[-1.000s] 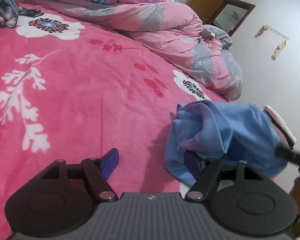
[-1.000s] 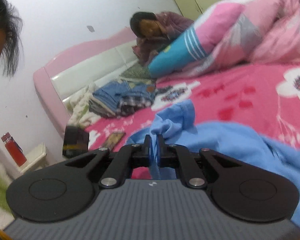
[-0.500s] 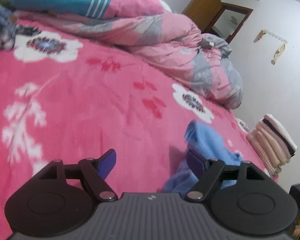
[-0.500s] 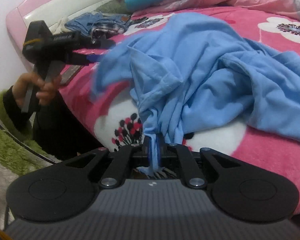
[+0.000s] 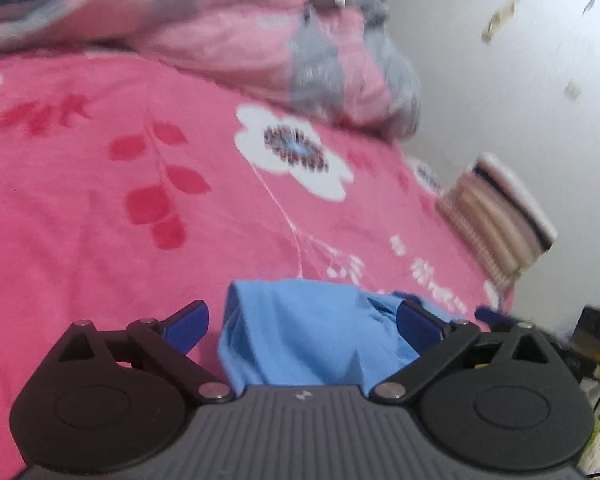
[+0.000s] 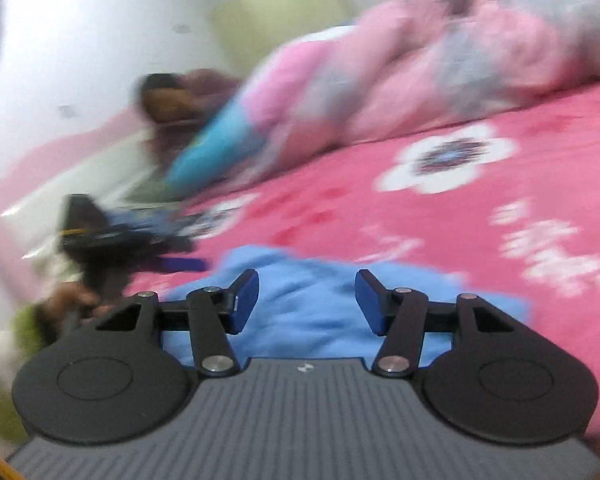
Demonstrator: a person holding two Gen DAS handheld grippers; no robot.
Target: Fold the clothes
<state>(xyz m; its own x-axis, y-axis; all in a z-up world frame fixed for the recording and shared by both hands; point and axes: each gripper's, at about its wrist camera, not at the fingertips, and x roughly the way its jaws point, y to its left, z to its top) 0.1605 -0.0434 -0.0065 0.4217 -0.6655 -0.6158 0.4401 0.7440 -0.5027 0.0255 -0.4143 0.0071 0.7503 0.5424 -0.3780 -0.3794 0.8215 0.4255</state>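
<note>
A light blue garment [image 5: 312, 336] lies crumpled on the pink floral bed [image 5: 100, 184] at its near edge. My left gripper [image 5: 300, 322] is open, its blue pads either side of the cloth. In the right wrist view the same garment [image 6: 304, 304] lies under my right gripper [image 6: 306, 300], which is open and empty just above it. The left gripper [image 6: 116, 240] shows blurred at the left of that view. Both views are motion-blurred.
A pink and grey duvet [image 5: 228, 28] is heaped along the far side of the bed. A stack of folded cloth [image 5: 496, 216] sits past the bed's right corner. A person [image 6: 172, 100] sits by the pink headboard [image 6: 60, 168].
My right gripper has let go of the blue garment and opened. The garment dropped onto the bed edge. My left gripper moved right and down over it.
</note>
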